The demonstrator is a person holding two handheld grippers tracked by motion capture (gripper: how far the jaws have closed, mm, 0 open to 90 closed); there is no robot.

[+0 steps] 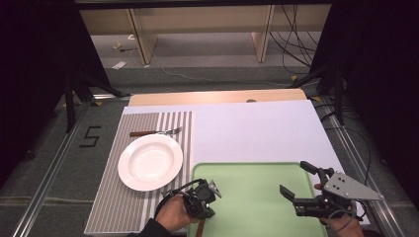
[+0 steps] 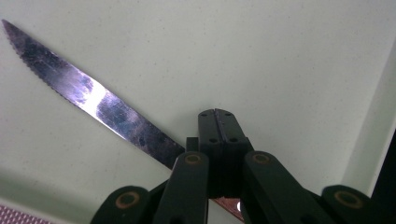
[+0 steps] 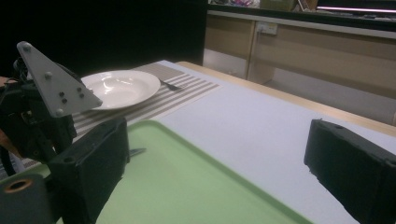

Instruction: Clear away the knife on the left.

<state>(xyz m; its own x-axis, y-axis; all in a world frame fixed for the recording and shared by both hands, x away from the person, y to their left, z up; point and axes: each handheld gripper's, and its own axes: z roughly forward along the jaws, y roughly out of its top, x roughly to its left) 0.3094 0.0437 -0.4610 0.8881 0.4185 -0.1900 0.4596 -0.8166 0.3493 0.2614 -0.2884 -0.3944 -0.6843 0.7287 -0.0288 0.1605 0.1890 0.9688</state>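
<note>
A steak knife with a serrated blade (image 2: 93, 98) and a brown handle (image 1: 200, 228) is at the near left of the green tray (image 1: 257, 197). My left gripper (image 1: 201, 213) points down at it, jaws pressed together (image 2: 217, 114) where blade meets handle. My right gripper (image 1: 292, 177) hovers open over the tray's right side with nothing between its jaws (image 3: 217, 140). From the right gripper view I see the left gripper (image 3: 37, 116) and the knife's tip (image 3: 137, 151) on the tray (image 3: 187, 186).
A white plate (image 1: 149, 162) sits on a striped placemat (image 1: 113, 207) left of the tray, with a fork (image 1: 155, 132) lying behind it. A white sheet (image 1: 257, 128) covers the table beyond the tray. The floor drops off on both sides.
</note>
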